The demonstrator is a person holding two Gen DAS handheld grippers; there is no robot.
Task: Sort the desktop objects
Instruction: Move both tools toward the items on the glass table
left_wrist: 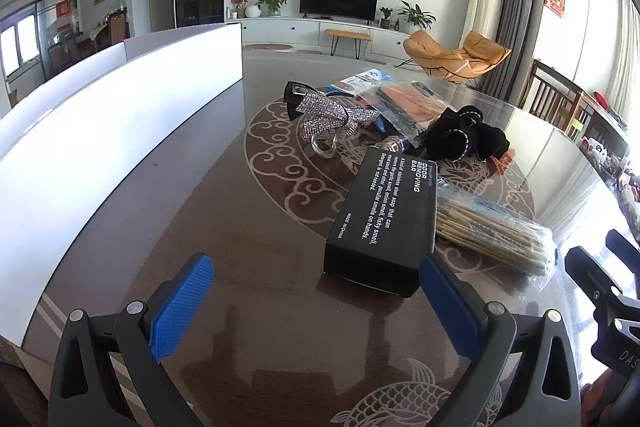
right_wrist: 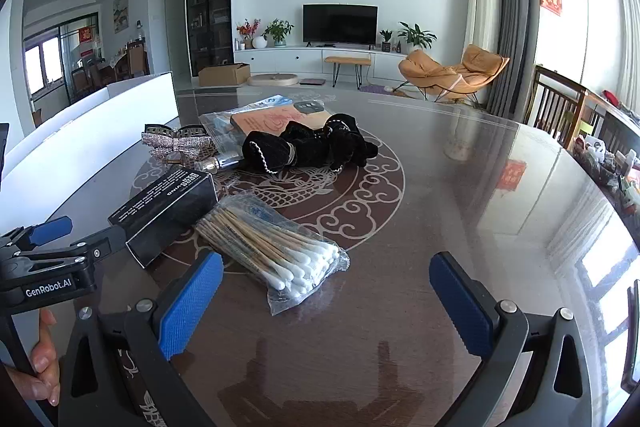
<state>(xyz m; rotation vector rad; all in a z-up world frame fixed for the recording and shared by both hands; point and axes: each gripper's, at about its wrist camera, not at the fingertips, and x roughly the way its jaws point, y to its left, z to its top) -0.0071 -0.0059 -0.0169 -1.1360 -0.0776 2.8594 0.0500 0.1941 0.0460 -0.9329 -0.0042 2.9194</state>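
Living-room tabletop [right_wrist: 460,187] holds clutter mid-surface, both tongs wide open and empty, left tongs [left_wrist: 316,291] near the black box [left_wrist: 384,223], right tongs [right_wrist: 326,291] by the swab bag [right_wrist: 276,247]; slick bag may slip if pinched shallow.

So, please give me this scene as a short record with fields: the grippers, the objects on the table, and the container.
left gripper: open, holds nothing, near black box
right gripper: open, holds nothing, near cotton swab bag
other items: rhinestone bow clip, black velvet scrunchie
container: white bin, left of items
surface: dark patterned table
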